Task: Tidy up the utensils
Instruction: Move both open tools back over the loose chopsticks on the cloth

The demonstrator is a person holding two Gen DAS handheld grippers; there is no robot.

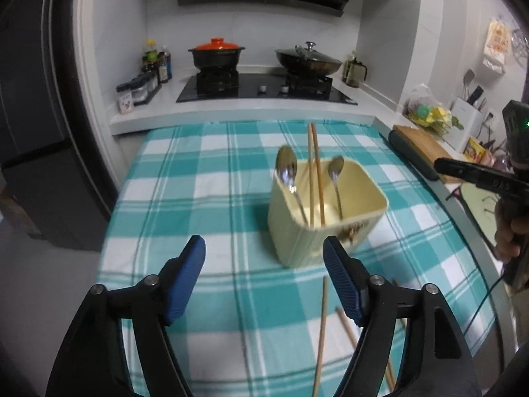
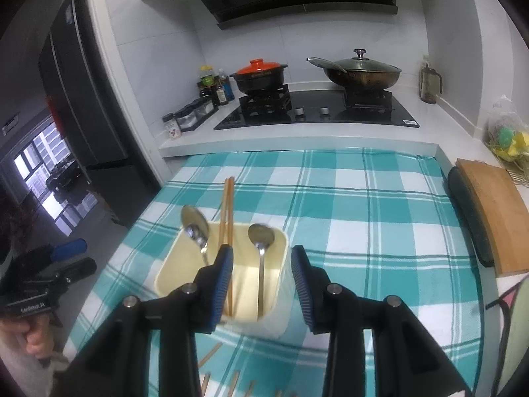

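A cream utensil holder [image 1: 325, 218] stands on the teal checked tablecloth [image 1: 205, 178]. It holds two metal spoons [image 1: 287, 168] and a pair of wooden chopsticks [image 1: 314, 165]. Loose chopsticks [image 1: 322, 324] lie on the cloth near my left gripper [image 1: 264, 251], which is open and empty, just in front of the holder. In the right wrist view my right gripper [image 2: 263, 258] is open and empty above the holder [image 2: 231, 284], with a spoon [image 2: 262, 241] between its fingers. Loose chopstick ends [image 2: 210, 357] lie below.
A gas hob [image 1: 264, 87] with an orange-lidded pot [image 1: 216, 53] and a lidded wok [image 1: 309, 59] stands behind the table. Sauce bottles [image 1: 157, 63] stand at its left. A wooden cutting board [image 2: 492, 218] lies at the right. A dark fridge [image 2: 82, 99] stands at the left.
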